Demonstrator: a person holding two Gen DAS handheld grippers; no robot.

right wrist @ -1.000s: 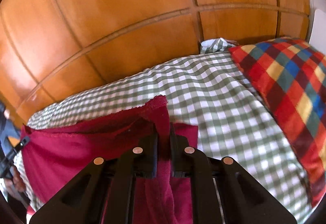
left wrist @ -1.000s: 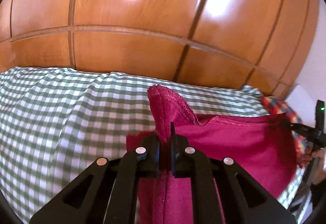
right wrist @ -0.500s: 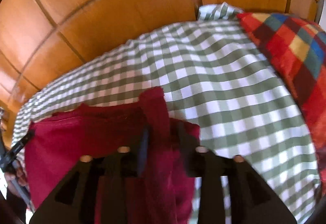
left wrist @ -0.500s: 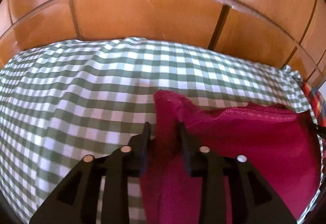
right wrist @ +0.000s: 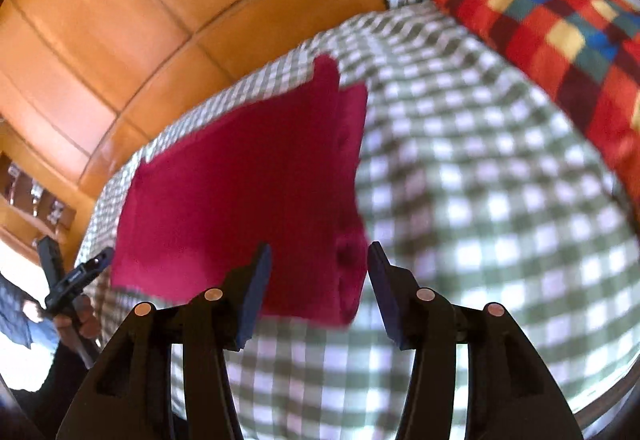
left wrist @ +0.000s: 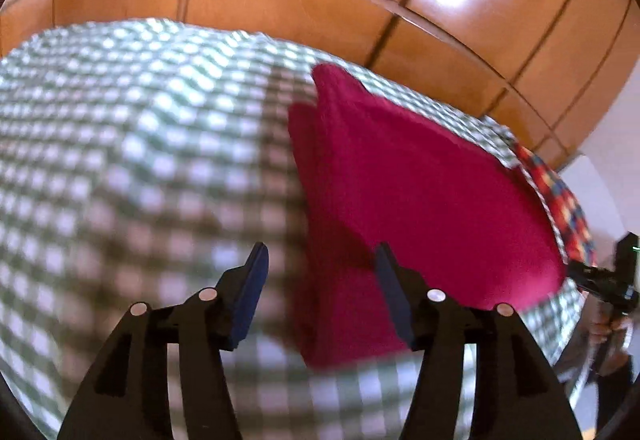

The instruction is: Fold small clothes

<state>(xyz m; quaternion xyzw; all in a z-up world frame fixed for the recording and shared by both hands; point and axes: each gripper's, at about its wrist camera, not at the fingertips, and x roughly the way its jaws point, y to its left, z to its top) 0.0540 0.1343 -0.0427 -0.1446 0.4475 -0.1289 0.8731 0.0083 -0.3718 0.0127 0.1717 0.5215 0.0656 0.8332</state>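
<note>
A dark red garment (left wrist: pixel 420 208) lies folded flat on the green-and-white checked bedsheet (left wrist: pixel 120 160). My left gripper (left wrist: pixel 322 260) hovers over its left edge. Its jaws are opening, and the cloth lies below them with neither pad touching it. In the right wrist view the garment (right wrist: pixel 240 192) spreads to the left, and my right gripper (right wrist: pixel 319 256) stands open above its near right corner without pressing on it. Each gripper also appears in the other's view: the right gripper (left wrist: pixel 608 280) at the far right edge, the left gripper (right wrist: pixel 76 276) at the far left, each held in a hand.
A wooden panelled wall (left wrist: pixel 320 0) rises behind the bed. A multicoloured checked pillow (right wrist: pixel 560 40) lies to the right of the garment. Bare checked sheet (right wrist: pixel 480 220) stretches between the garment and the pillow, and far to the left in the left wrist view.
Both grippers were shut on raised corners of the red garment. They have opened and let go, the cloth has dropped flat on the sheet, and both have pulled back from it.
</note>
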